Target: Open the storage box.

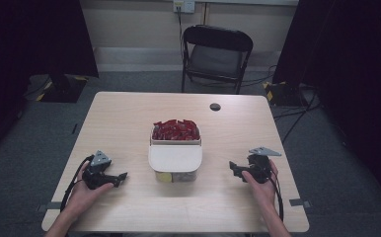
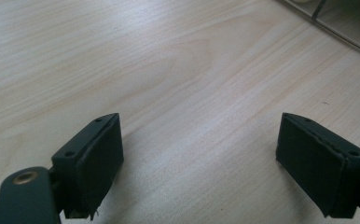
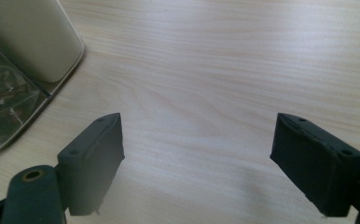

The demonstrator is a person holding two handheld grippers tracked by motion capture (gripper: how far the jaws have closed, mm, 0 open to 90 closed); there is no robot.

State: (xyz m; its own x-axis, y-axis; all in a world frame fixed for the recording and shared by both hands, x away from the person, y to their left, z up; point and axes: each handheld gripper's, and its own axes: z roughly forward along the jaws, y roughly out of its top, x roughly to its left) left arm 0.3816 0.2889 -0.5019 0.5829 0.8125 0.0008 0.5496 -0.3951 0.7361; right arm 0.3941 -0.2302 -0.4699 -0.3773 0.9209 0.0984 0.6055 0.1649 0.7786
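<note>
A clear plastic box [image 1: 175, 148] sits mid-table [image 1: 129, 113] between 2 grippers, its far half heaped with red packets [image 1: 175, 130], a smooth cream rounded lid [image 1: 174, 158] over the near half. Left gripper [image 1: 123, 176] and right gripper [image 1: 232, 167] — both wide, empty. The right gripper view catches the lid's edge [image 3: 38, 42] — the left, pale woodgrain.

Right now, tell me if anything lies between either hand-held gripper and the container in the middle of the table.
Nothing visible does. Bare wooden table lies between the left hand-held gripper and the container, and likewise between the right hand-held gripper and it. Both stand open and hold nothing.
</note>
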